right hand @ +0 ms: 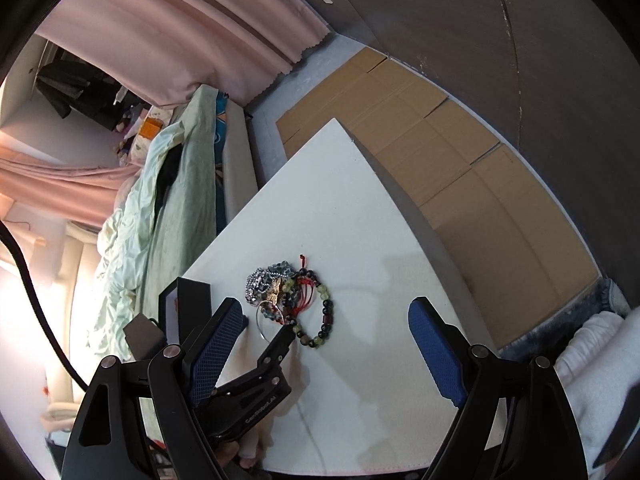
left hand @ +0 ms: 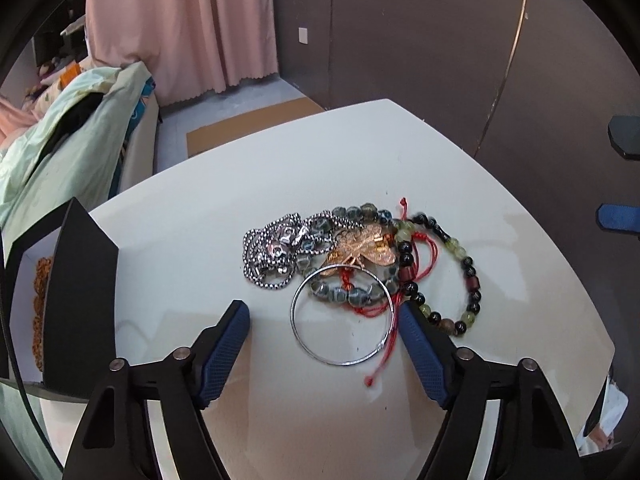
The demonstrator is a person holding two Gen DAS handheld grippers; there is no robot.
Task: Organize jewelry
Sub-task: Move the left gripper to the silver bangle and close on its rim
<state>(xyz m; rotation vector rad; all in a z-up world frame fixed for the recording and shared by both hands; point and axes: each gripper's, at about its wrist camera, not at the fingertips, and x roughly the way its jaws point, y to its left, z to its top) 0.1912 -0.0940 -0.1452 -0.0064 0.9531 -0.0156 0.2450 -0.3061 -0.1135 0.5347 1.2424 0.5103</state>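
A heap of jewelry lies on the white table (left hand: 200, 240): a silver bangle (left hand: 297, 322), a silver chain (left hand: 264, 256), a gold dragonfly brooch (left hand: 362, 250), a grey bead bracelet (left hand: 344, 294), a dark and green bead bracelet (left hand: 468, 276) and red cord (left hand: 386, 344). My left gripper (left hand: 324, 312) is open, its fingers either side of the bangle, just above the table. My right gripper (right hand: 326, 316) is open and empty, higher up, with the heap (right hand: 292, 300) between its fingers in view. A black jewelry box (left hand: 72, 300) stands open at the left with orange beads inside.
The left gripper's body (right hand: 256, 392) shows below the heap in the right wrist view. A bed with pale green bedding (right hand: 160, 200) lies left of the table. Flattened cardboard (right hand: 460, 152) covers the floor beyond the table's far edge. Pink curtains (left hand: 180, 28) hang behind.
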